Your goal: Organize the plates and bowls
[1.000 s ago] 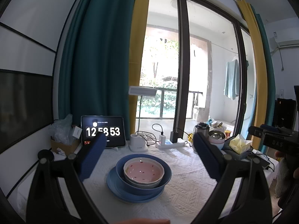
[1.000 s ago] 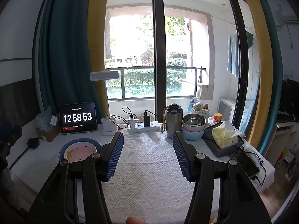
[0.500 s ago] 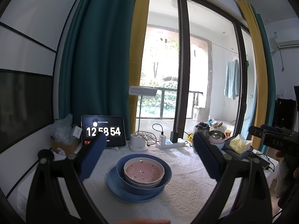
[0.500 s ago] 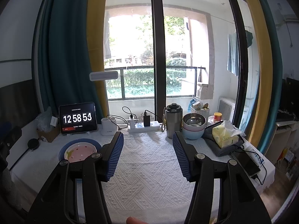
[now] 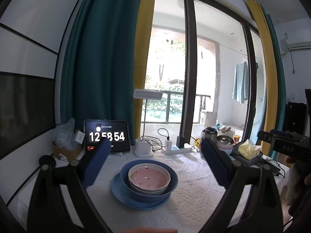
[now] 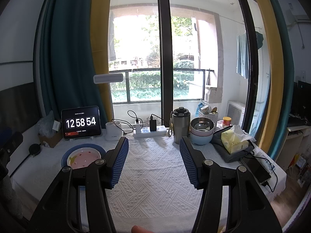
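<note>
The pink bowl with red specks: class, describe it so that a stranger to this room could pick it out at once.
Start at the tablet clock propped against the teal curtain, then come forward over the white textured tablecloth to the blue stack. There a flat blue plate carries a deep blue bowl, and the pink bowl with red specks nests innermost, the only pink piece there.

Pink bowl [image 5: 148, 178] nested in blue bowl [image 5: 126, 177]

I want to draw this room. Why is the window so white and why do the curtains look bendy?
Right wrist view: sunlight washes out the window, so the glass glares white. Both views: the fisheye lens bows straight things, so the yellow curtain and the teal curtain curve near the picture's edges. Left wrist view: the table's bowls stay sharp.
</note>
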Demonstrator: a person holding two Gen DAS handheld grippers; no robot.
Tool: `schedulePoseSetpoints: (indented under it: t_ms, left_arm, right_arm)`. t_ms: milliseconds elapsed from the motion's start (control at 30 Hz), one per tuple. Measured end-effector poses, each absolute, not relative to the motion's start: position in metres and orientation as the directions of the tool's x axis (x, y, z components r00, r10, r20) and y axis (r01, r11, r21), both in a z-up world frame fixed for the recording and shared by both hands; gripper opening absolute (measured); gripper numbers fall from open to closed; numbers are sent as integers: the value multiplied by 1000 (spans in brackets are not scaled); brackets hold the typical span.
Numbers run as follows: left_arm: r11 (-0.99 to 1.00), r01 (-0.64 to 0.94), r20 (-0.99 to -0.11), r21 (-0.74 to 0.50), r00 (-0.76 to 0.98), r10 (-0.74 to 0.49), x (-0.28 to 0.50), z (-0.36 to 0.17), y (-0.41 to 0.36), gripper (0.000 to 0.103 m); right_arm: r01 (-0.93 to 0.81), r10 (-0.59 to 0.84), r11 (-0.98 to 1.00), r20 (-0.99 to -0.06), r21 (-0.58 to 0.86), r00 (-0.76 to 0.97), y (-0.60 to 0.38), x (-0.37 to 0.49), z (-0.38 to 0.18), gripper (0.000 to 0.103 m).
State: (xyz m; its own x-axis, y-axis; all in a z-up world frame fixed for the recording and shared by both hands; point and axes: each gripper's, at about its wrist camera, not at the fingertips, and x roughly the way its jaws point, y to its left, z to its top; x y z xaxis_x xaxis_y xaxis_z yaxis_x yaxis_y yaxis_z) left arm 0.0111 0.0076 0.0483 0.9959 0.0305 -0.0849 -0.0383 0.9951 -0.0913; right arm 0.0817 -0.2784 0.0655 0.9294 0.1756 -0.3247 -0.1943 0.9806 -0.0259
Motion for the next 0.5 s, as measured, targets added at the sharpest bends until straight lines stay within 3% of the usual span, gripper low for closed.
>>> schedulePoseSetpoints:
  t_ms: [500]
  left_arm:
    - [996,-11,-74,-86,997,5,7,49,1,95]
  right_arm:
    - [-193,174,981,-326,-26,929,-276,80,65,58]
